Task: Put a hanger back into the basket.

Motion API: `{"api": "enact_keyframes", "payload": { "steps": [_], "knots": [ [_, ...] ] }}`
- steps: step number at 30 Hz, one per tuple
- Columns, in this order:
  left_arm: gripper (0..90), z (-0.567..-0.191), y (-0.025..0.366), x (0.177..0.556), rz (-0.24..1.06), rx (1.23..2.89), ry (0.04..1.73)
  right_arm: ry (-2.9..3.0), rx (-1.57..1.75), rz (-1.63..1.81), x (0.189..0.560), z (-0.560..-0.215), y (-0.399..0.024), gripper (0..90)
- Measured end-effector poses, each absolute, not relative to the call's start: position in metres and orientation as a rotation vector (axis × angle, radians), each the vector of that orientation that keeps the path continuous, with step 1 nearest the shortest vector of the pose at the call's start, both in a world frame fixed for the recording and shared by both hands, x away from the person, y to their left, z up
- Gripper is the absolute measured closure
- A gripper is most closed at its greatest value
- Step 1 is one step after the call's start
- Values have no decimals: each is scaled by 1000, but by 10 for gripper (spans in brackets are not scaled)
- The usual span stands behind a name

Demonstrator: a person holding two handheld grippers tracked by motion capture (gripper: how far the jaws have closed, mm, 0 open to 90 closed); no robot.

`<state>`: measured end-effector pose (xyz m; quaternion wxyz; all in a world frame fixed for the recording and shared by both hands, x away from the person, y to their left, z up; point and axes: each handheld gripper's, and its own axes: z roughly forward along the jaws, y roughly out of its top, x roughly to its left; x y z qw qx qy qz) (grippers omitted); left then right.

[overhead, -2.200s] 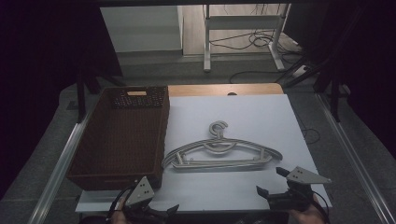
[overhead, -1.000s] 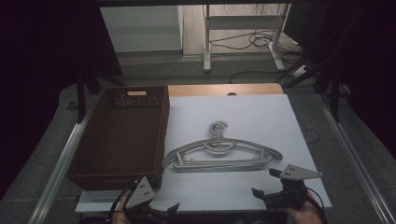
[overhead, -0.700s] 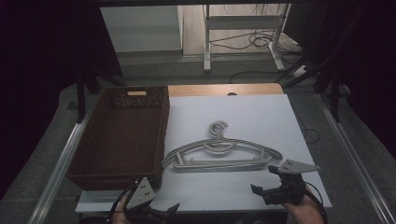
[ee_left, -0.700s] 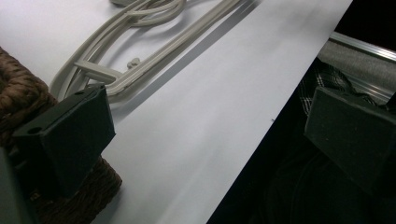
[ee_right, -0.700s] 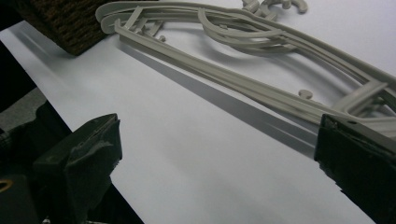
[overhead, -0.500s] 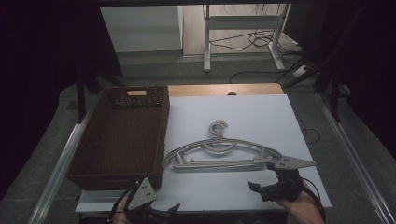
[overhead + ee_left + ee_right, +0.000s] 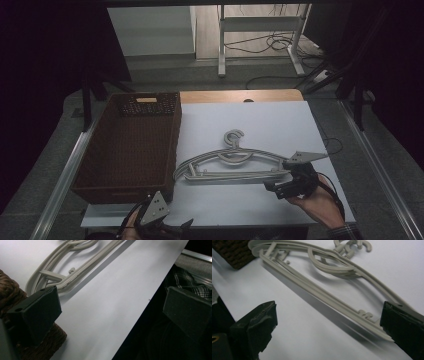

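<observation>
Right claw has crept up and left from the lower right corner to the hangers' right tip since 2.2 s ago; left claw has stayed put.

Reaching is the step in hand, by my reading: the right claw gapes wide, holding nothing, 1 jaw just at the end of the grey hangers, which lie stacked flat mid-frame on the white bench, just right of the brown wicker basket. At bottom left the left claw also stands wide open and empty beside the basket's near corner. Next, the right claw likely needs to straddle the hangers' lower bar and close squarely before any lift.
</observation>
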<state>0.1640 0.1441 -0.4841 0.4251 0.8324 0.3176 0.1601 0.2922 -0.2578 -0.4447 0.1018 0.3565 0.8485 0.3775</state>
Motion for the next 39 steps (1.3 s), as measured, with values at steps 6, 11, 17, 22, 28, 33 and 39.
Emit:
{"api": "enact_keyframes", "payload": {
  "steps": [6, 11, 17, 22, 28, 33, 39],
  "knots": [
    [15, -484, 145, 164, 405, 2080, 798, 2565, 1026, 1001, 313, -449, -259, 133],
    [15, -485, 144, 165, 405, 2088, 797, 2618, 958, 855, 332, -447, -258, 258],
    [15, -485, 144, 165, 408, 2099, 793, 2634, 884, 749, 348, -442, -252, 337],
    [15, -485, 144, 165, 408, 2102, 793, 2676, 796, 631, 364, -442, -244, 433],
    [15, -486, 143, 165, 408, 2114, 793, 2716, 669, 477, 383, -446, -232, 516],
    [15, -486, 143, 165, 412, 2118, 791, 2740, 607, 402, 396, -452, -222, 572],
    [15, -486, 143, 165, 415, 2120, 791, 2776, 554, 378, 409, -457, -213, 623]
  ]
}}
